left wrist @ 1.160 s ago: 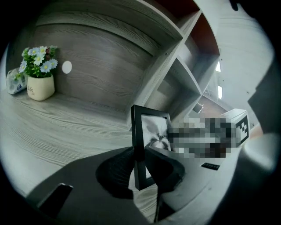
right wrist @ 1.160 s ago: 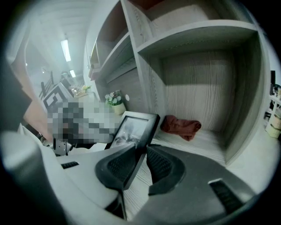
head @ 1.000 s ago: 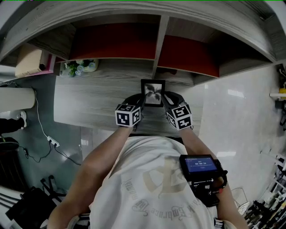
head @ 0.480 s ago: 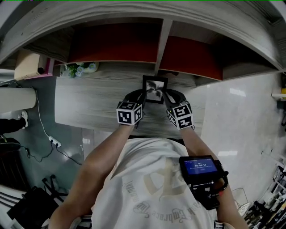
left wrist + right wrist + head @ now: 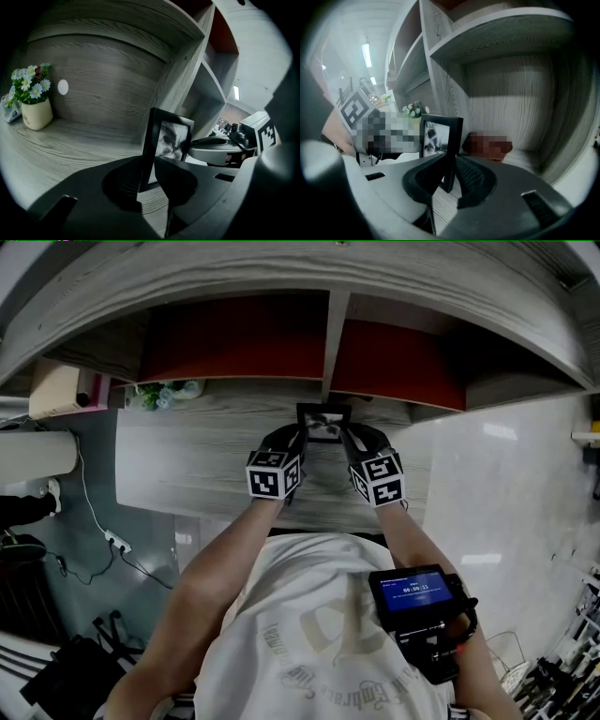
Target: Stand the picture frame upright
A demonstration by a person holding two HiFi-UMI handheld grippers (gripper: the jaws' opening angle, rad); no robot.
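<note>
The black picture frame (image 5: pixel 323 422) with a grey photo stands almost upright on the wooden desk (image 5: pixel 206 460), just in front of the shelf divider. My left gripper (image 5: pixel 298 439) is shut on its left edge, and my right gripper (image 5: pixel 349 439) is shut on its right edge. In the left gripper view the frame (image 5: pixel 168 139) rises between the jaws of the left gripper (image 5: pixel 149 161), with its bottom edge on the wood. The right gripper view has the frame's side edge (image 5: pixel 451 140) between the ribbed pads of the right gripper (image 5: pixel 451 165).
A small pot of flowers (image 5: pixel 33 110) stands at the desk's far left (image 5: pixel 164 390). Shelf compartments with red back panels (image 5: pixel 234 338) and a vertical divider (image 5: pixel 336 334) rise right behind the frame. The desk's front edge lies near my body.
The frame has tipped up from leaning back to nearly upright, so it looks much shorter from above. Both grippers moved slightly forward with it.
</note>
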